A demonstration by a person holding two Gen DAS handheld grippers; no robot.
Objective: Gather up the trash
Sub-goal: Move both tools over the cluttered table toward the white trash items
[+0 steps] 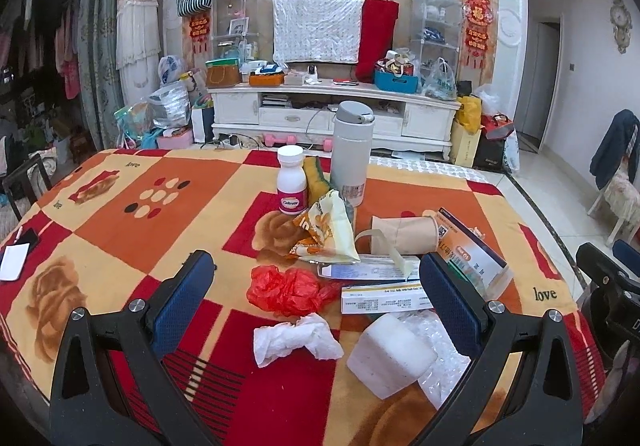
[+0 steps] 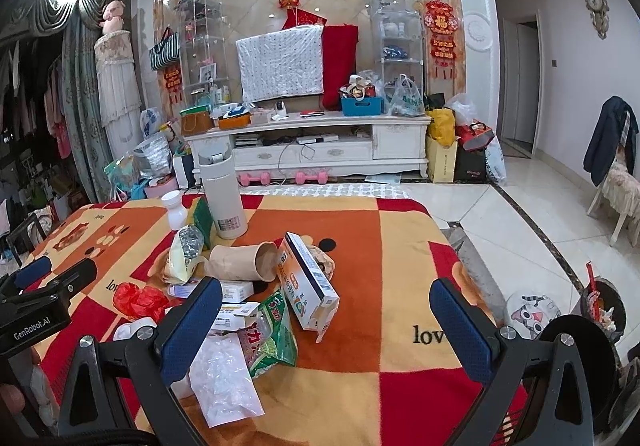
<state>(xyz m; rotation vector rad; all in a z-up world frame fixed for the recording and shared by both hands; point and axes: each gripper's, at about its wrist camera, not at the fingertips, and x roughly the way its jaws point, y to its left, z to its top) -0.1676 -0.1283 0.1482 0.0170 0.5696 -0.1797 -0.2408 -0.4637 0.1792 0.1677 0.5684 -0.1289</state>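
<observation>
Trash lies on the blanket-covered table [image 1: 160, 213]. In the left wrist view I see a red plastic bag [image 1: 288, 290], a crumpled white tissue [image 1: 296, 338], a white foam block [image 1: 390, 358], bubble wrap [image 1: 444, 366], a yellow snack wrapper [image 1: 328, 230], a paper cup [image 1: 404, 234] on its side and medicine boxes [image 1: 384, 298]. My left gripper [image 1: 316, 306] is open and empty above the red bag and tissue. My right gripper [image 2: 326, 330] is open and empty above the table [image 2: 380, 286], near an orange-white box [image 2: 308, 286], a green packet [image 2: 272, 338] and bubble wrap [image 2: 224, 386].
A white thermos [image 1: 350, 153] and a Caltrate pill bottle [image 1: 292, 179] stand at the table's far side. A phone and a white card [image 1: 14, 256] lie at the left edge. A black trash bin [image 2: 600, 310] stands on the floor at the right, with a chair [image 2: 616, 181] beyond.
</observation>
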